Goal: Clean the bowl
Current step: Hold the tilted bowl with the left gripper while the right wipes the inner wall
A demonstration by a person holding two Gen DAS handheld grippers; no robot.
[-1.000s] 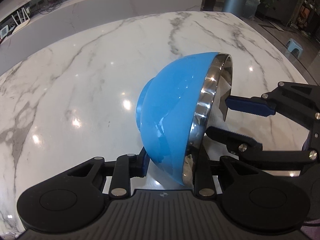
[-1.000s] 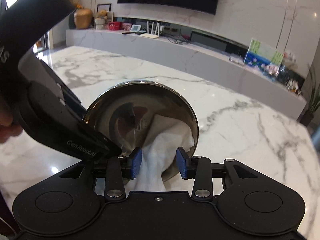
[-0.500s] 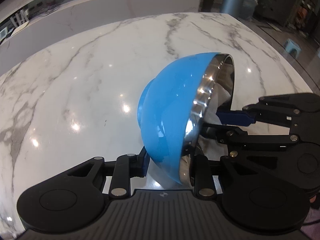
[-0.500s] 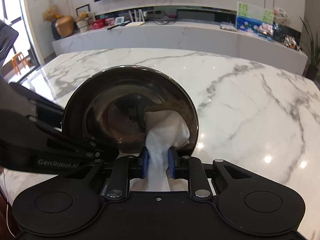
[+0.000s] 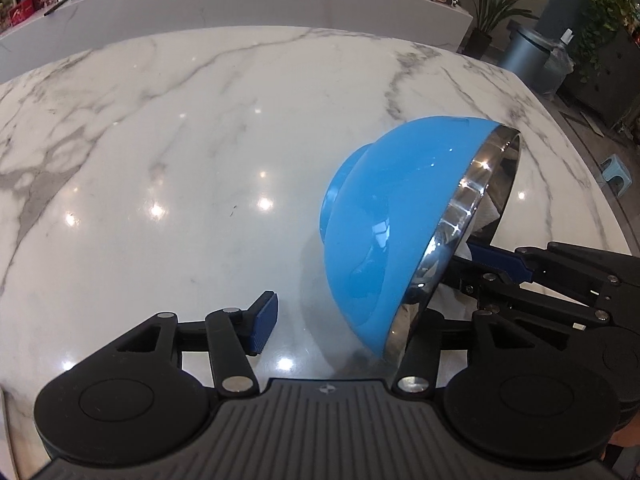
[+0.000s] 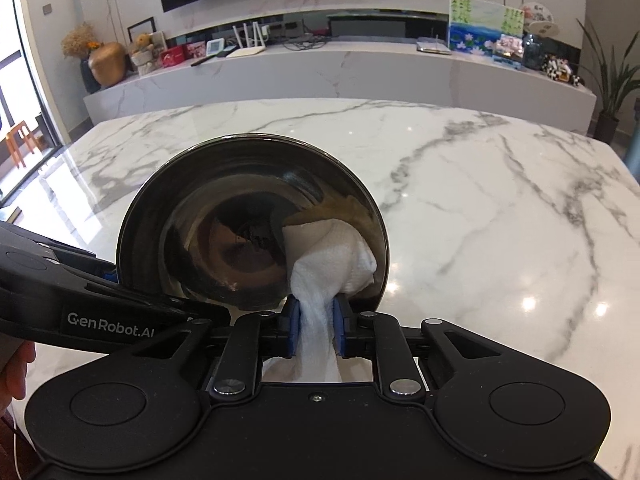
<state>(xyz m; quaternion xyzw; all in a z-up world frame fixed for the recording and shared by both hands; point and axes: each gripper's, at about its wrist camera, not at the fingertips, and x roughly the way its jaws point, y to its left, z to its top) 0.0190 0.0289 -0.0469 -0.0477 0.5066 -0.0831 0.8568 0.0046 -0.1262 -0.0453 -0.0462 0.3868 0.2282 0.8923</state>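
A bowl [image 5: 384, 232], blue outside and steel inside, stands tipped on its side on the marble table [image 5: 180, 160], its mouth facing right. My left gripper [image 5: 340, 320] straddles its lower rim and its jaws are opening. The left pad [image 5: 264, 320] is clear of the blue wall; the other finger is hidden behind the rim. My right gripper [image 6: 316, 328] is shut on a white cloth [image 6: 332, 264] that presses into the bowl's steel inside [image 6: 240, 232], below a brownish smear [image 6: 340, 208]. In the left wrist view the right gripper [image 5: 500, 272] reaches into the bowl's mouth.
The table's rounded right edge [image 5: 592, 184] is close to the bowl. Beyond it stand a grey bin [image 5: 528, 56], plants and a small stool [image 5: 616, 168]. A long marble counter [image 6: 340, 68] with small items runs behind. A person's hand [image 6: 12, 368] shows at the left.
The left jaws have spread, and the left pad has come off the bowl's blue wall. The right jaws have shut on the cloth. Both grippers have rolled somewhat.
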